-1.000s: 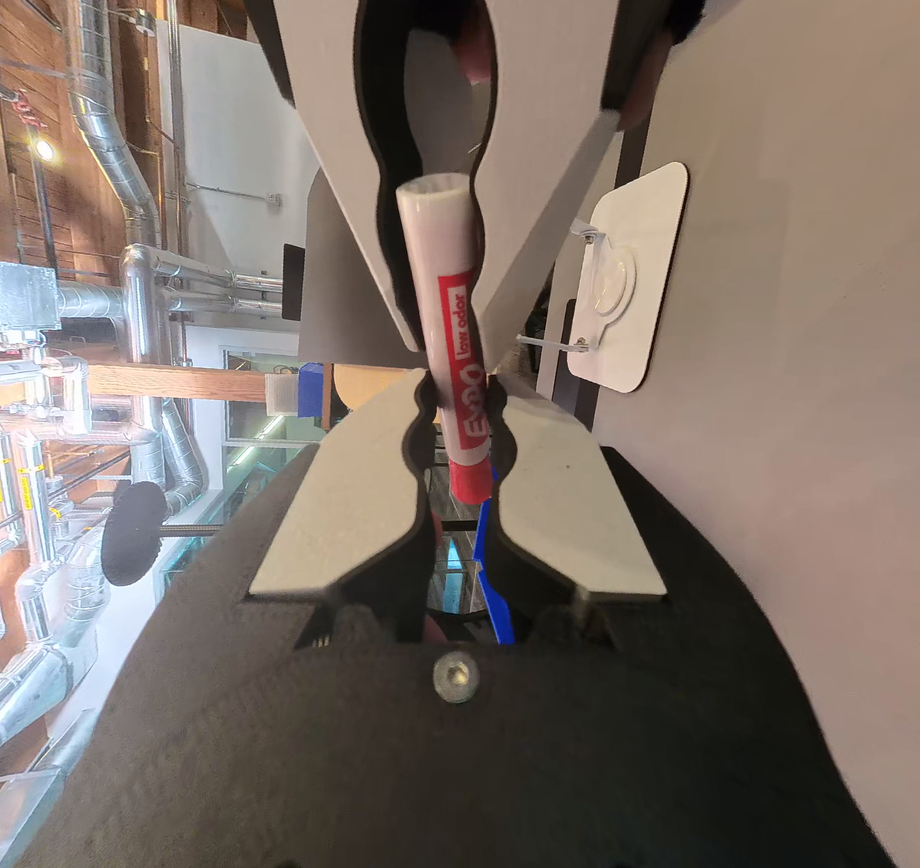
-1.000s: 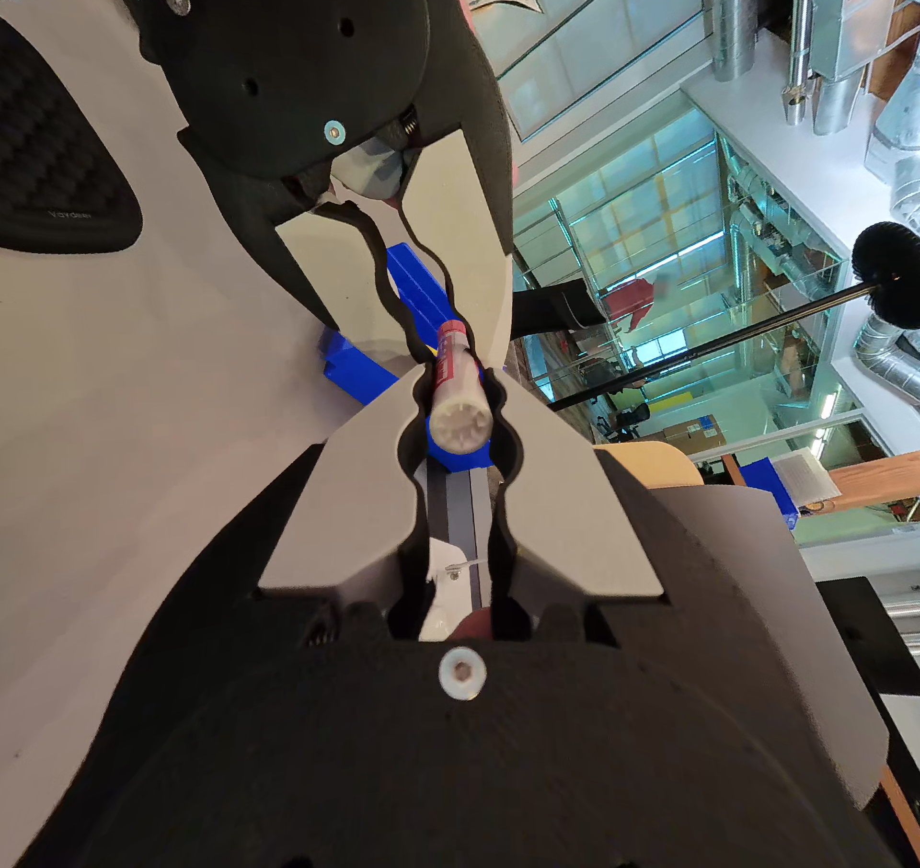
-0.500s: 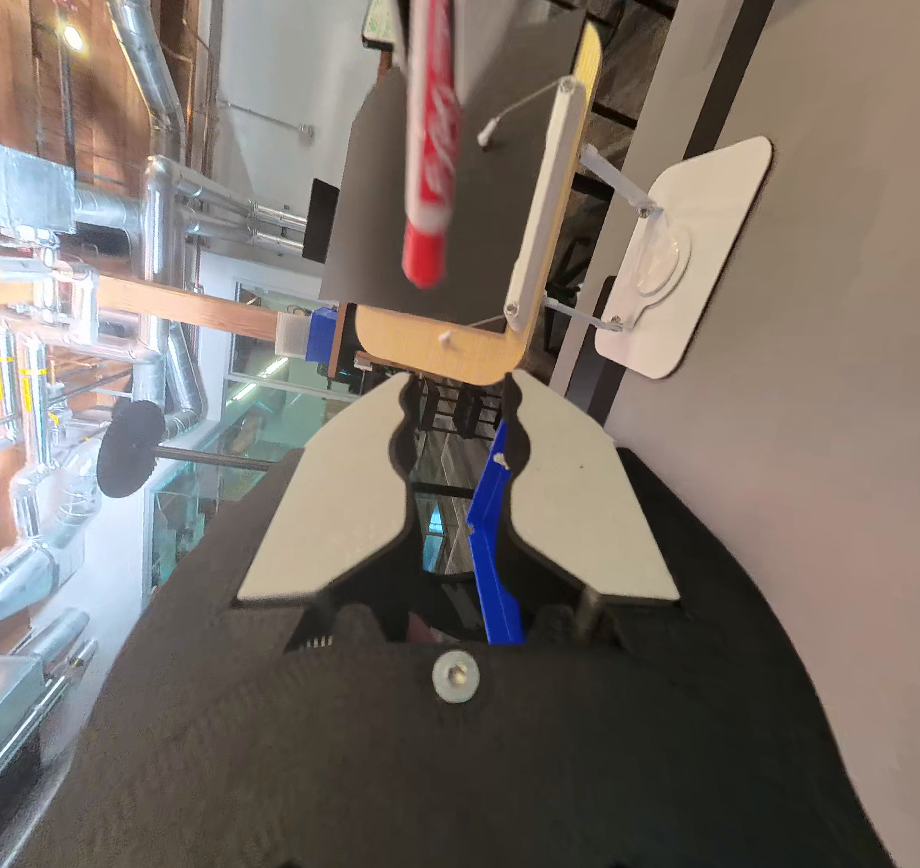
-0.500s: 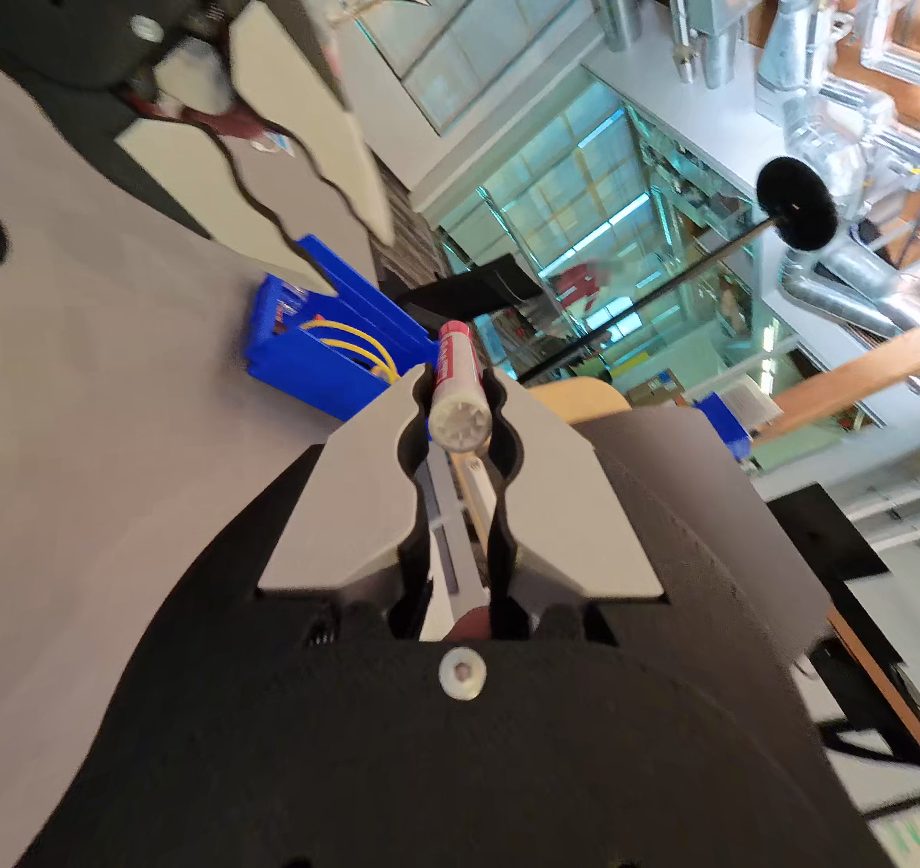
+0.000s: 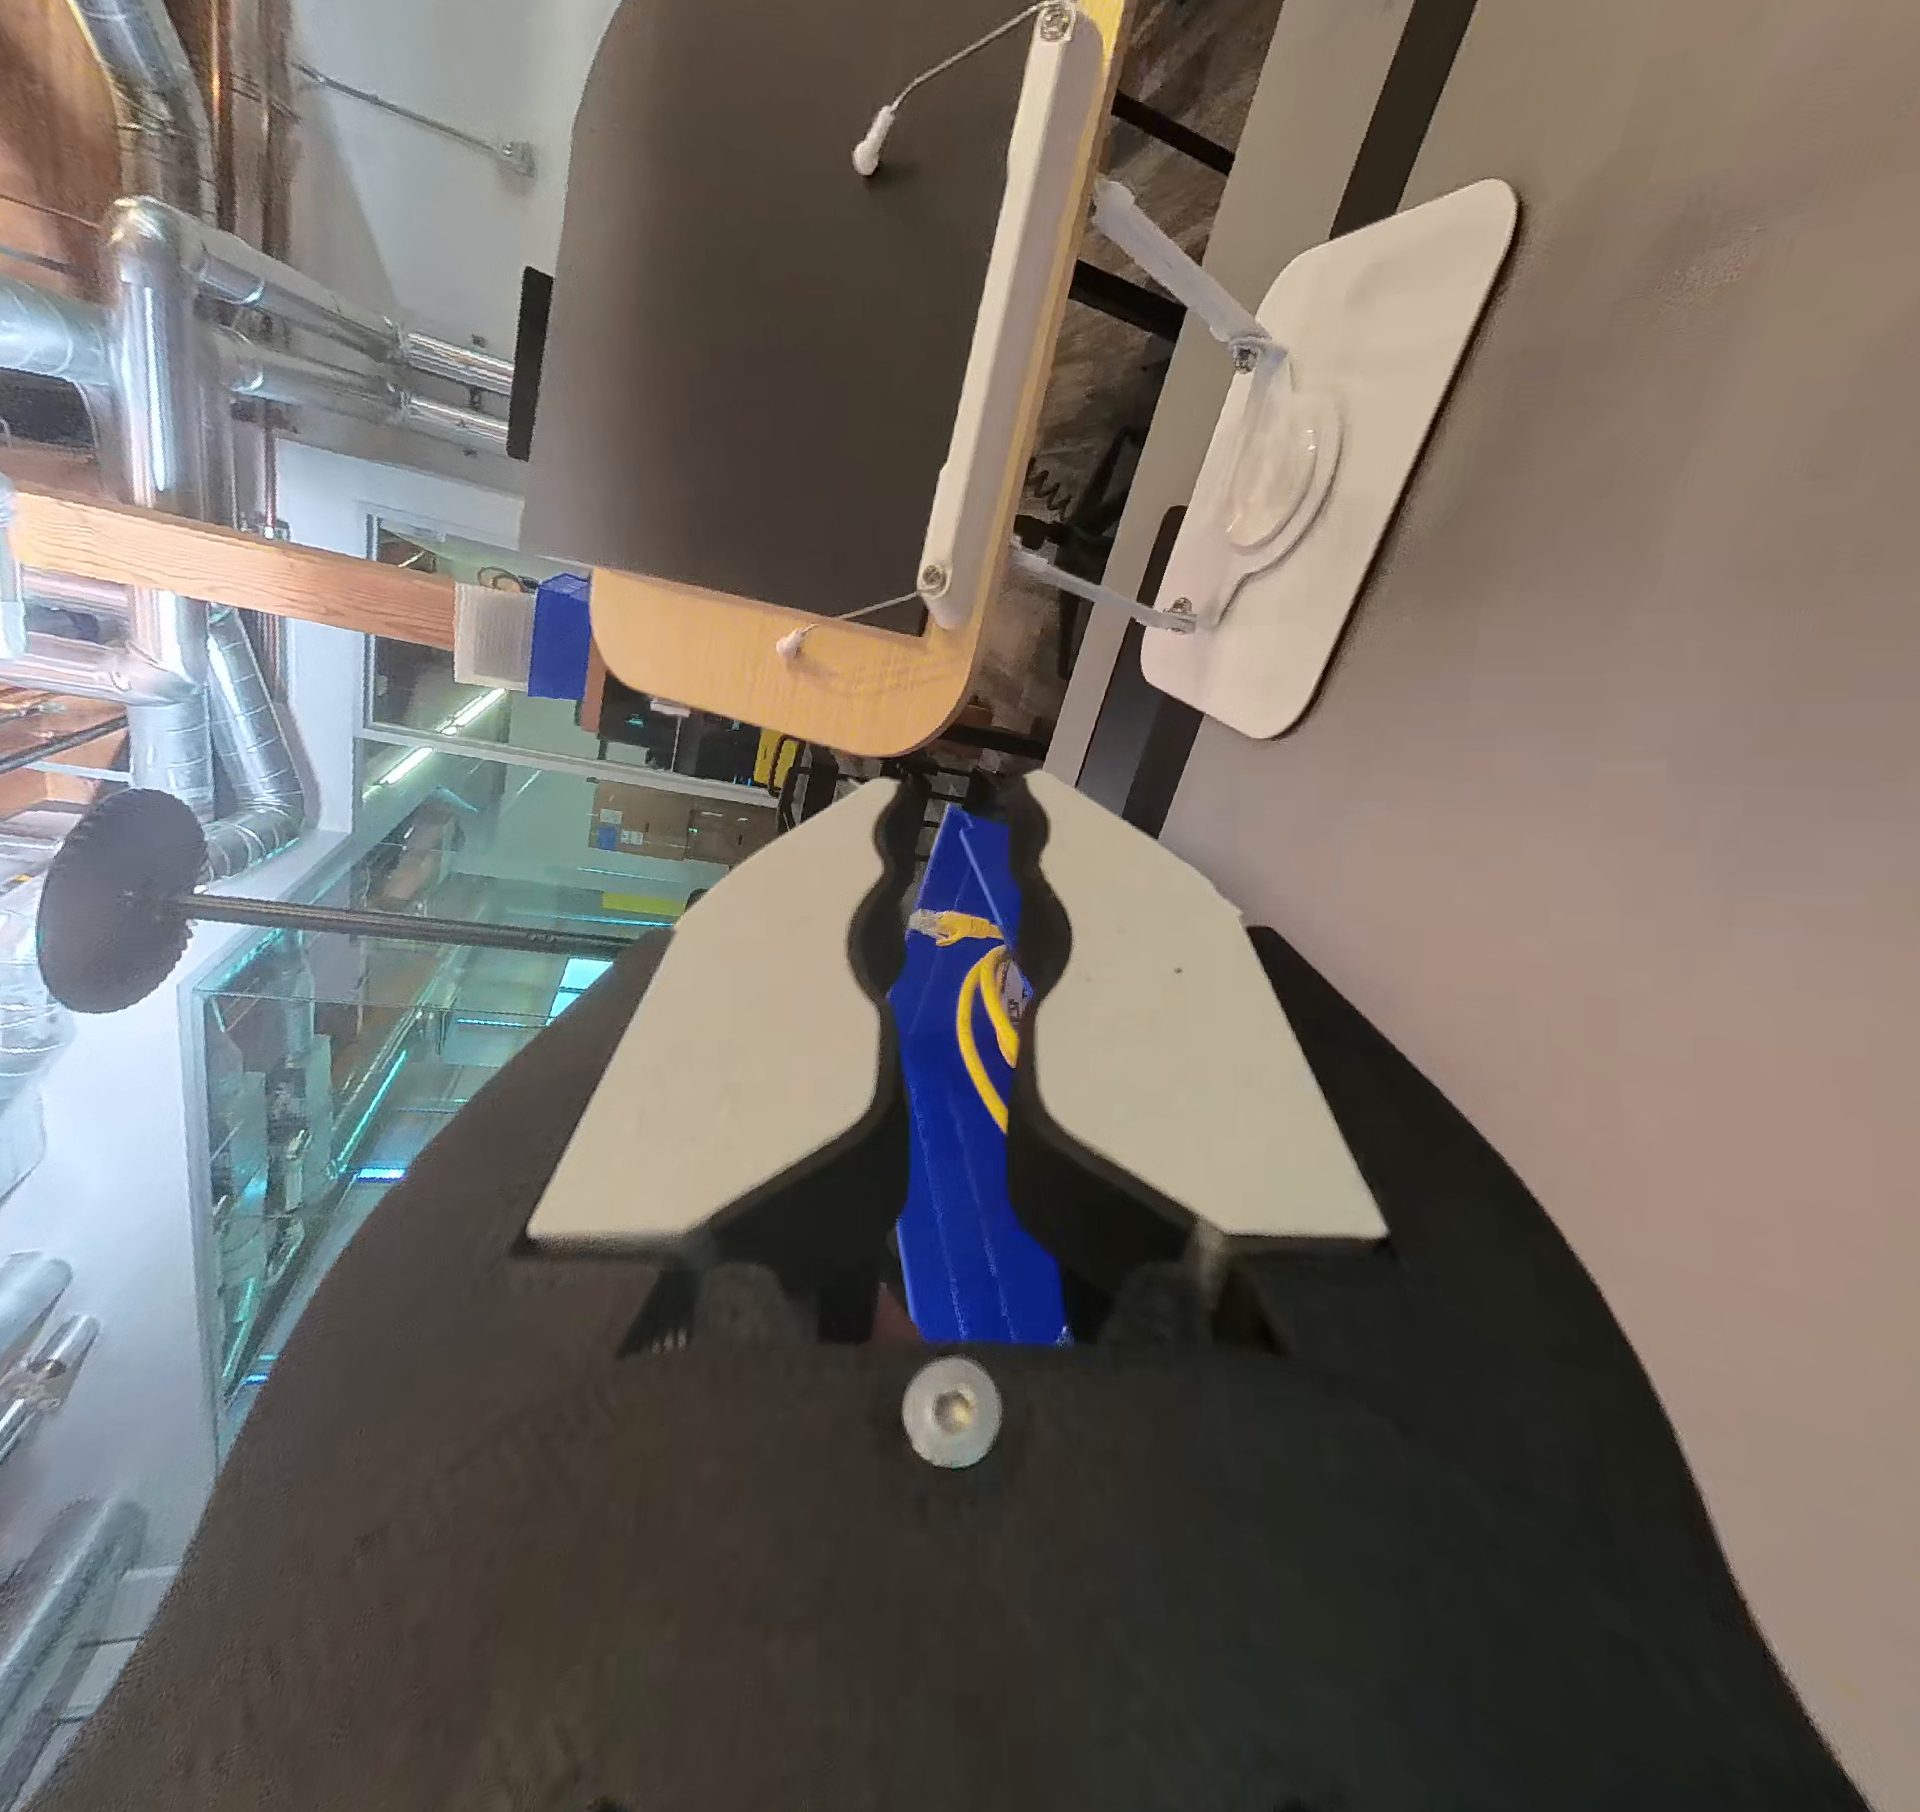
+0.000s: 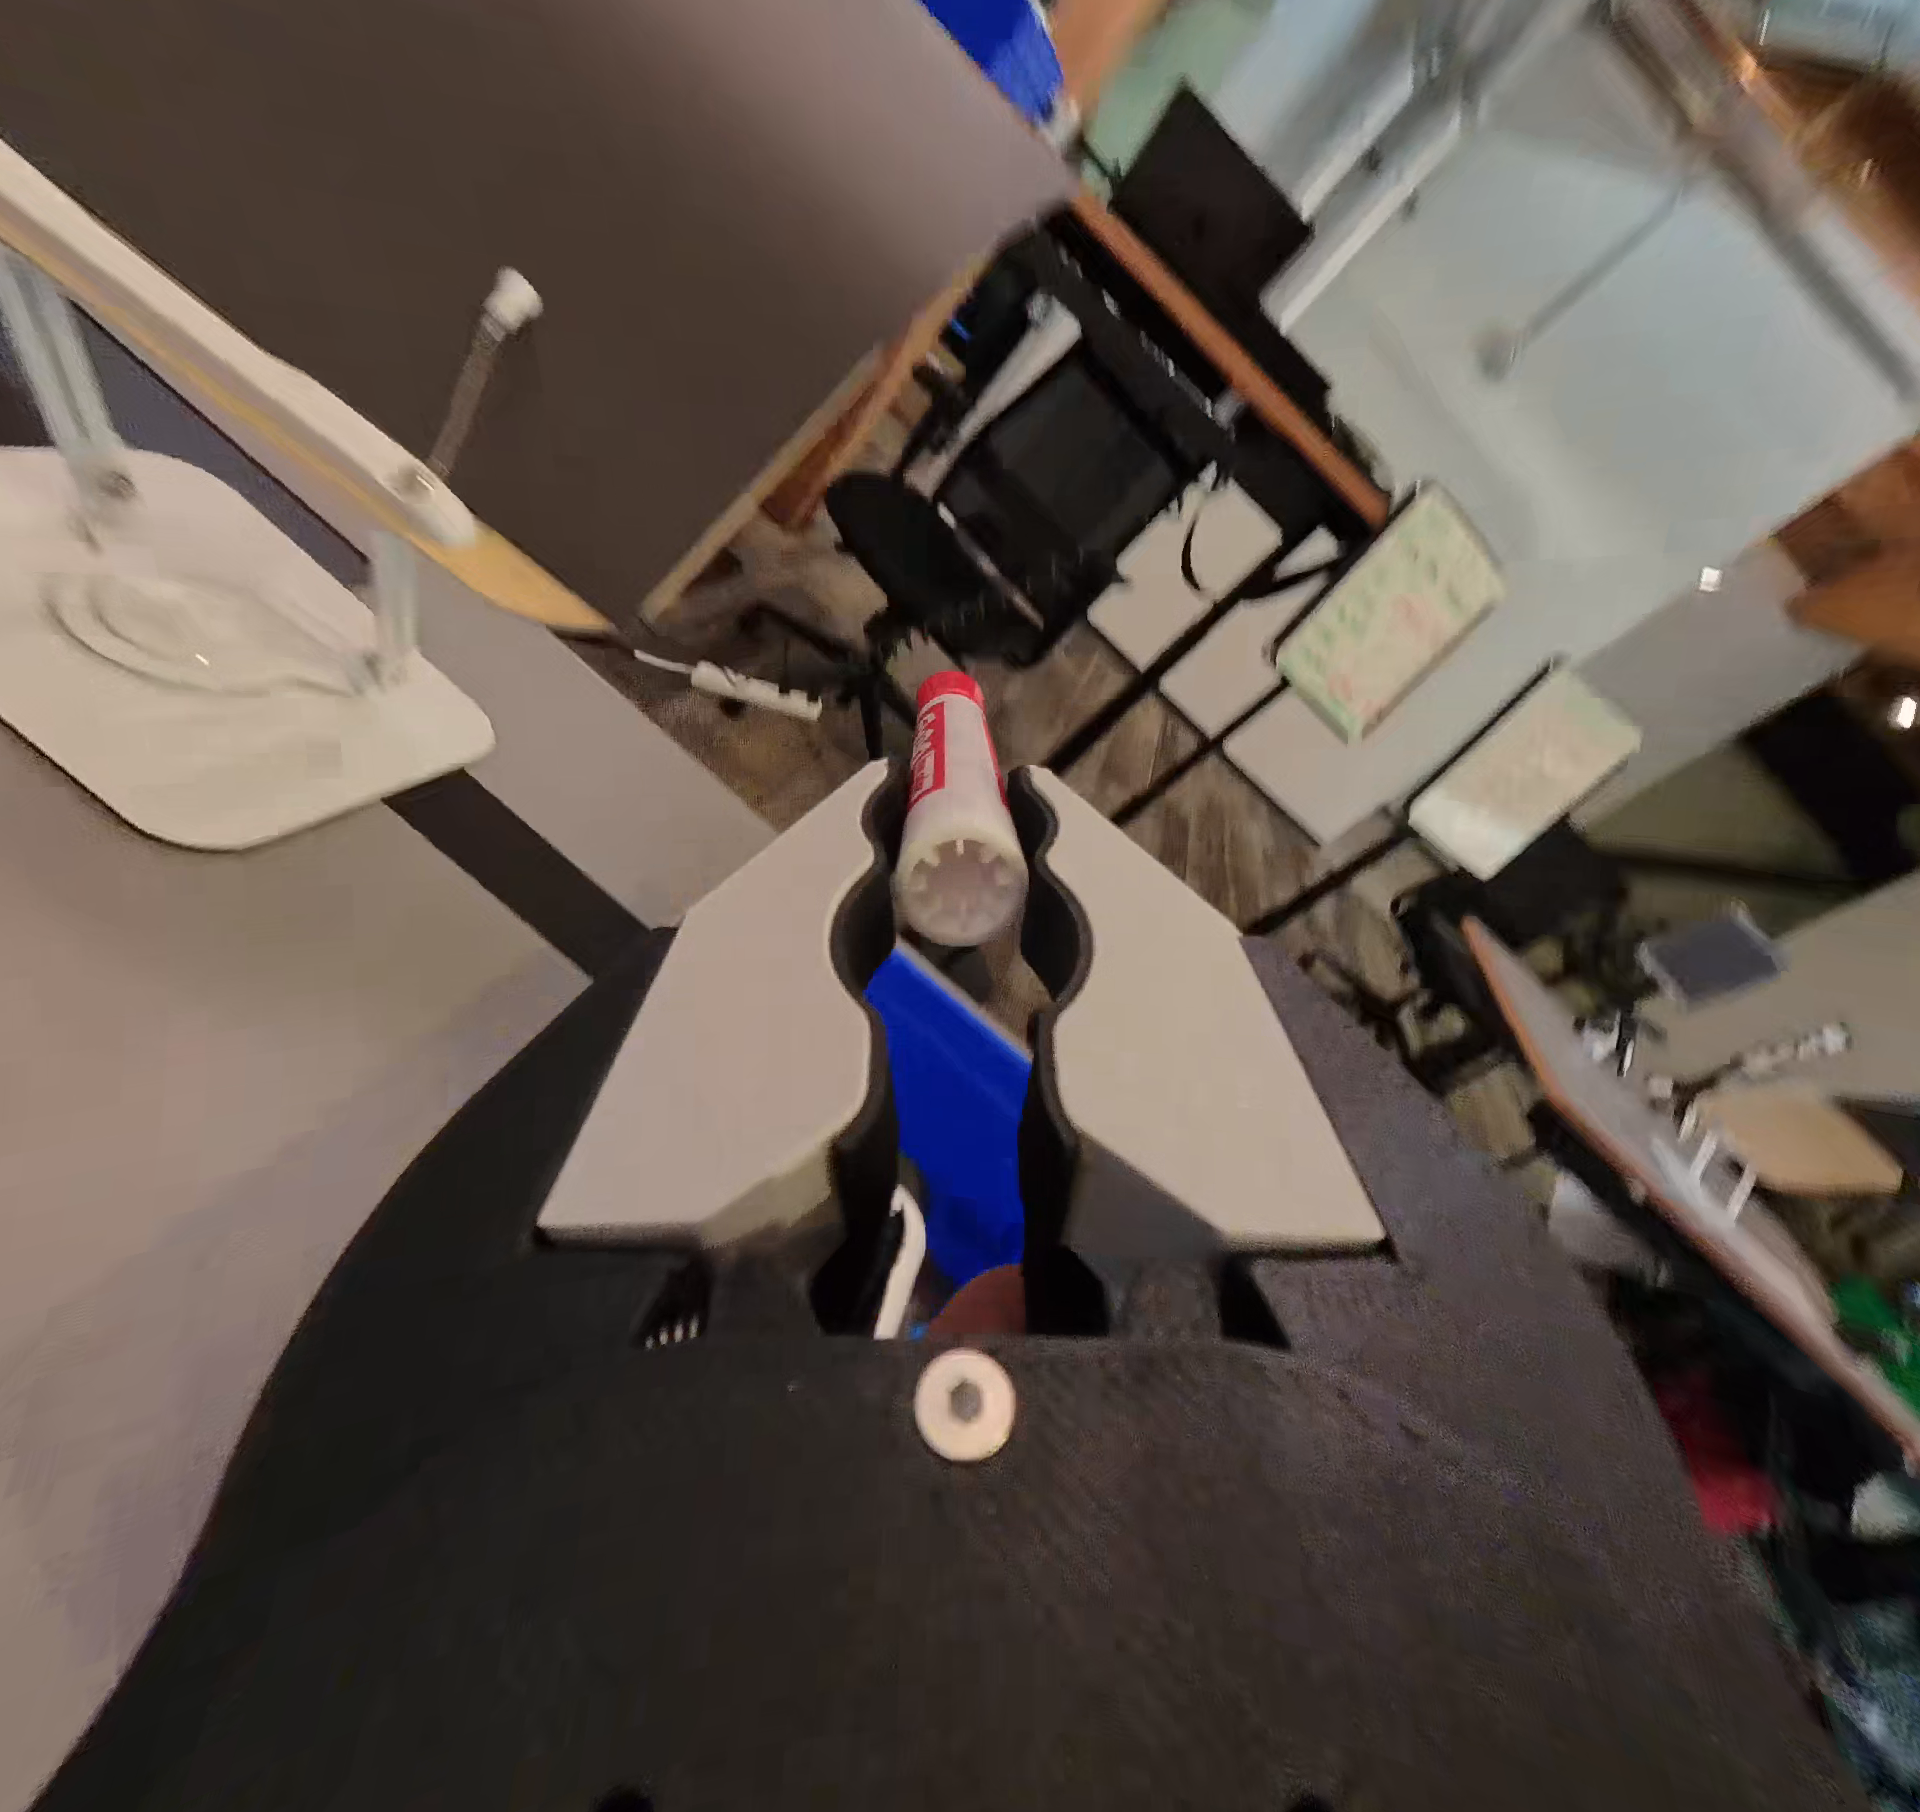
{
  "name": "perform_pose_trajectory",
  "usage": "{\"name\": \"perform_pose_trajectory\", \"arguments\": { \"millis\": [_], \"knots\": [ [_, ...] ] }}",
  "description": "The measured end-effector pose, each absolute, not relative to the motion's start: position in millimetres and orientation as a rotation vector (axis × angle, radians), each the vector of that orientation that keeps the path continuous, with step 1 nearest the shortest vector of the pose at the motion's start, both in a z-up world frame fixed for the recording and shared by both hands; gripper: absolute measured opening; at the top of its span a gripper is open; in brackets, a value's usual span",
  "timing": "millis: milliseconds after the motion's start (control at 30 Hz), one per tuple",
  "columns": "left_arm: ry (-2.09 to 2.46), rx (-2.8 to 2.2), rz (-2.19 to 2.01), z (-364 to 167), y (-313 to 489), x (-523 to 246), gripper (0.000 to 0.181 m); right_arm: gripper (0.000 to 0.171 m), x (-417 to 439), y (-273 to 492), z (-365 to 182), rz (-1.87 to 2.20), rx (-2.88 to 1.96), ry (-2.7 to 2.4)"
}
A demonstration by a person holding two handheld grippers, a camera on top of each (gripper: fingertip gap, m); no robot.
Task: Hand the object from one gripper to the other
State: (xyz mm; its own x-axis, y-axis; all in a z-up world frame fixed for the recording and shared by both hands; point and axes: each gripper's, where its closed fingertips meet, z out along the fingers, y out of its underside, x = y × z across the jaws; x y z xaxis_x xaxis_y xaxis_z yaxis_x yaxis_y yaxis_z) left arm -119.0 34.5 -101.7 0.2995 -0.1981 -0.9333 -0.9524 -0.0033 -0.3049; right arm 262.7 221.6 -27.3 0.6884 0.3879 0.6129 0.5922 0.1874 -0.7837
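Note:
My right gripper (image 6: 951,786) is shut on a white marker with a red cap and red label (image 6: 954,827). Both pads press on its barrel near the fingertips, its butt end faces the camera and its red cap points away. My left gripper (image 5: 961,796) is open and holds nothing; through the narrow gap between its fingers I see only the blue bin (image 5: 966,1139) behind. The marker and the right gripper do not show in the left wrist view, and the left gripper does not show in the right wrist view.
A grey table (image 5: 1662,827) carries a white stand base (image 5: 1340,453) holding a dark board with a wooden rim (image 5: 769,256). The blue bin holds a yellow cable (image 5: 982,1024). The right wrist view shows the stand base (image 6: 208,682), the bin (image 6: 951,1087) and office furniture beyond. Across from one pair of fingers to the other is roughly 45 cm.
A second ago both grippers gripped the marker. The left gripper let go and its jaws then narrowed on air. The right gripper carried the marker away and swung to a new direction.

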Motion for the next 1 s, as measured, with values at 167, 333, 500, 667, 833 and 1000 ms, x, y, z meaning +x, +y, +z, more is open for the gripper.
{"name": "perform_pose_trajectory", "arguments": {
  "millis": [167,333,500,667,833,1000],
  "knots": [
    [1.154,-1.468,0.847,-112.4,41.7,-108.9,0.016,0.017,323.4,245.4,-83.2,-0.161,-1.686,-0.792],
    [1.169,-1.481,0.842,-118.6,45.4,-104.8,0.016,0.017,319.0,258.1,-142.3,-0.082,-1.858,-0.88],
    [1.162,-1.498,0.843,-122.2,43.2,-111.1,0.016,0.018,318.2,274.4,-185.6,-0.147,-1.984,-0.916],
    [1.132,-1.537,0.855,-126.7,39.6,-131.2,0.016,0.018,319.9,276.7,-206.3,-0.16,-2.058,-0.93],
    [1.073,-1.584,0.881,-124.8,36.2,-161.3,0.016,0.018,318.7,270.2,-216.8,-0.147,-2.127,-0.957],
    [0.979,-1.655,0.923,-117.0,34.7,-206.0,0.017,0.017,320.4,264.0,-226.2,-0.131,-2.192,-0.971]
  ]
}}
